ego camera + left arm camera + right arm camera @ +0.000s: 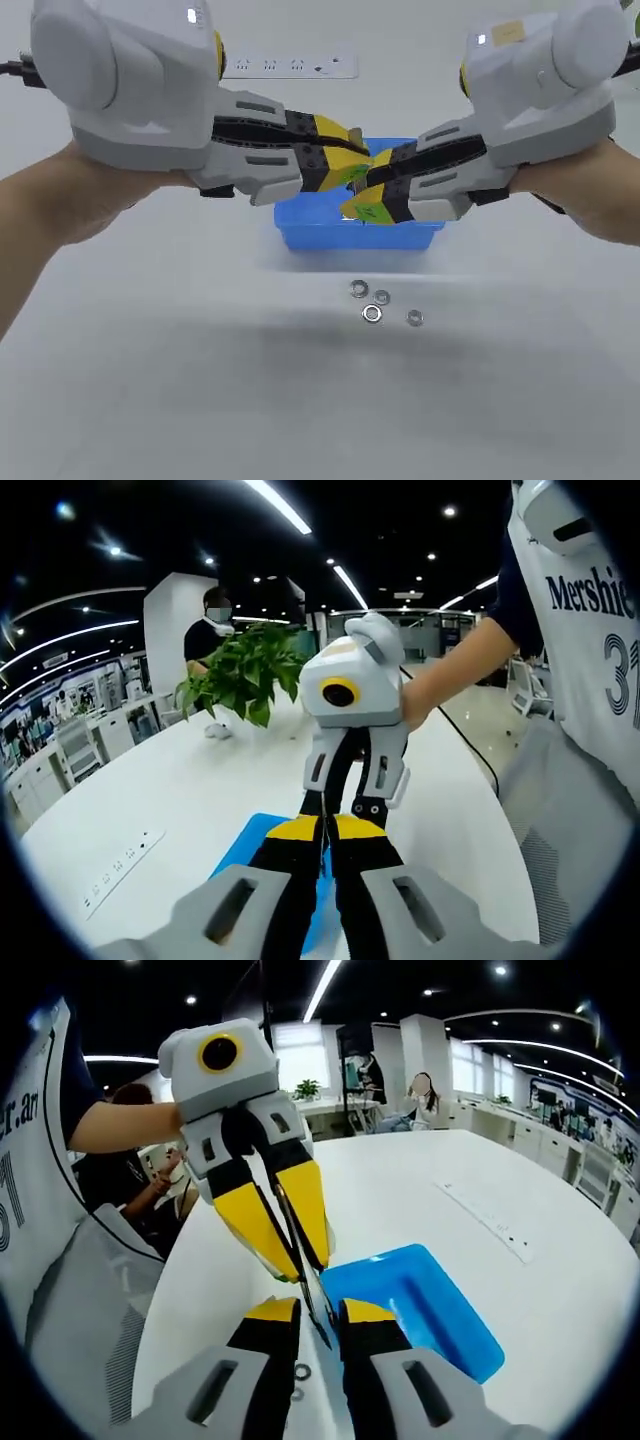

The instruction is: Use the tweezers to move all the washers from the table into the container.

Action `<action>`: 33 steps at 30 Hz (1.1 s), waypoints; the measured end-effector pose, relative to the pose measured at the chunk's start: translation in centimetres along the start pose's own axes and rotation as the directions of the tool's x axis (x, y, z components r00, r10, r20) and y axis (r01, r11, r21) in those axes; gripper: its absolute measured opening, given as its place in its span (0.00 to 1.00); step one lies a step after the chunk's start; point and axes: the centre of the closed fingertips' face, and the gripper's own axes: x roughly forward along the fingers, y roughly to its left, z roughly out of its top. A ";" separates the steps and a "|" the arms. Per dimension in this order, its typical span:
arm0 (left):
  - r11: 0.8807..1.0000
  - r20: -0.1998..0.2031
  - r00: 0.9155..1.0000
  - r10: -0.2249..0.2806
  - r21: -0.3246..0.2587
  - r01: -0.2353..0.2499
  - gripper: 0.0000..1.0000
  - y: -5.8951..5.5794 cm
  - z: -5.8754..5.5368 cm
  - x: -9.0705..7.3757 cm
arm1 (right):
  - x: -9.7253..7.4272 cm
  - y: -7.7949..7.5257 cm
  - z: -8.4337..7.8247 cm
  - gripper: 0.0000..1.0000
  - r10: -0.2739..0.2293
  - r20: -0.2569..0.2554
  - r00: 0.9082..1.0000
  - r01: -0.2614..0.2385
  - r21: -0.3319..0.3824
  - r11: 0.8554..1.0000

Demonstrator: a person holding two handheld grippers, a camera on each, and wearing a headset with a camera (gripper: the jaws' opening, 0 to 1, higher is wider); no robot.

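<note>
Nearest on the white table lay four washers in a loose cluster, none of them touching the blue container that stood just behind them. Above the container the two grippers met tip to tip. The left gripper had its yellow-tipped jaws pressed almost together on the tweezers, whose thin dark point ran down out of them. That point reached into the right gripper, whose jaws stood a narrow gap apart on either side of it, with bare table showing between, clamping nothing. Farther back a white power strip lay flat on the table.
</note>
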 end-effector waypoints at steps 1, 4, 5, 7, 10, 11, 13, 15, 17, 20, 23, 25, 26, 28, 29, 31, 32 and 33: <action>1.000 -0.007 1.000 -0.008 0.009 0.008 0.07 -0.4 0.0 0.0 | 0.0 0.2 -0.1 0.13 0.001 0.002 1.000 -0.001 -0.002 1.000; 1.000 -0.014 1.000 -0.020 0.012 0.020 0.07 -1.2 0.0 -0.2 | -0.1 1.2 -0.2 0.13 0.002 0.017 1.000 -0.002 -0.008 1.000; 1.000 -0.018 1.000 -0.022 0.012 0.022 0.07 -1.4 -0.1 -0.2 | -0.1 1.4 -0.3 0.13 0.002 0.014 1.000 -0.002 -0.009 1.000; 0.999 -0.021 0.999 -0.029 0.013 0.030 0.07 -2.0 -0.1 -0.3 | -0.3 1.9 -0.5 0.13 0.000 0.007 1.000 0.000 -0.029 1.000; 0.999 -0.027 0.999 -0.040 0.021 0.040 0.07 -2.9 0.1 -0.5 | -0.5 2.8 -0.6 0.13 0.003 0.001 1.000 -0.003 -0.045 0.999; 0.999 -0.029 0.999 -0.044 0.022 0.045 0.07 -3.2 0.1 -0.5 | -0.5 3.2 -0.6 0.13 0.002 -0.001 1.000 -0.003 -0.053 0.999; 0.998 -0.033 0.998 -0.049 0.028 0.050 0.07 -3.7 0.1 -0.6 | -0.6 3.7 -0.8 0.13 0.005 -0.003 1.000 -0.006 -0.057 0.998; 0.998 -0.038 0.998 -0.057 0.028 0.058 0.07 -4.6 0.2 -0.5 | -0.7 4.4 -1.1 0.13 0.010 -0.002 1.000 -0.011 -0.056 0.998; 0.998 -0.042 0.997 -0.064 0.024 0.065 0.07 -5.4 0.2 -0.5 | -0.7 5.0 -1.5 0.13 0.014 -0.007 1.000 -0.014 -0.054 0.998; 0.997 -0.043 0.996 -0.075 0.015 0.076 0.07 -6.5 -0.1 -0.6 | -0.9 5.8 -2.0 0.13 0.018 -0.008 1.000 -0.018 -0.045 0.999; 0.996 -0.054 0.995 -0.083 0.015 0.084 0.07 -7.3 -0.4 -0.7 | -0.8 6.6 -2.5 0.14 0.020 -0.007 1.000 -0.021 -0.035 0.999; 0.996 -0.062 0.994 -0.092 0.012 0.093 0.06 -7.8 -0.6 -0.7 | -0.7 7.0 -2.9 0.14 0.025 -0.005 1.000 -0.025 -0.029 0.999; 0.996 -0.066 0.994 -0.092 0.013 0.093 0.06 -8.0 -0.8 -0.7 | -0.7 7.1 -3.0 0.14 0.026 -0.005 1.000 -0.026 -0.026 0.999; 0.995 -0.074 0.993 -0.095 0.010 0.096 0.06 -8.3 -1.2 -0.7 | -0.5 7.3 -3.4 0.14 0.023 -0.010 1.000 -0.023 -0.024 0.999; 0.996 -0.078 0.993 -0.093 0.010 0.094 0.06 -8.4 -1.4 -0.6 | -0.4 7.3 -3.6 0.14 0.021 -0.015 1.000 -0.021 -0.024 0.999; 0.995 -0.085 0.992 -0.095 0.001 0.095 0.07 -8.6 -1.9 -0.4 | -0.2 7.3 -4.1 0.14 0.015 -0.020 1.000 -0.016 -0.013 1.000; 0.995 -0.088 0.992 -0.095 -0.001 0.095 0.07 -8.6 -2.0 -0.4 | -0.1 7.3 -4.3 0.14 0.014 -0.018 1.000 -0.015 -0.008 1.000; 0.995 -0.090 0.991 -0.097 -0.004 0.097 0.07 -8.6 -2.2 -0.3 | 0.0 7.3 -4.5 0.14 0.012 -0.018 1.000 -0.012 0.003 1.000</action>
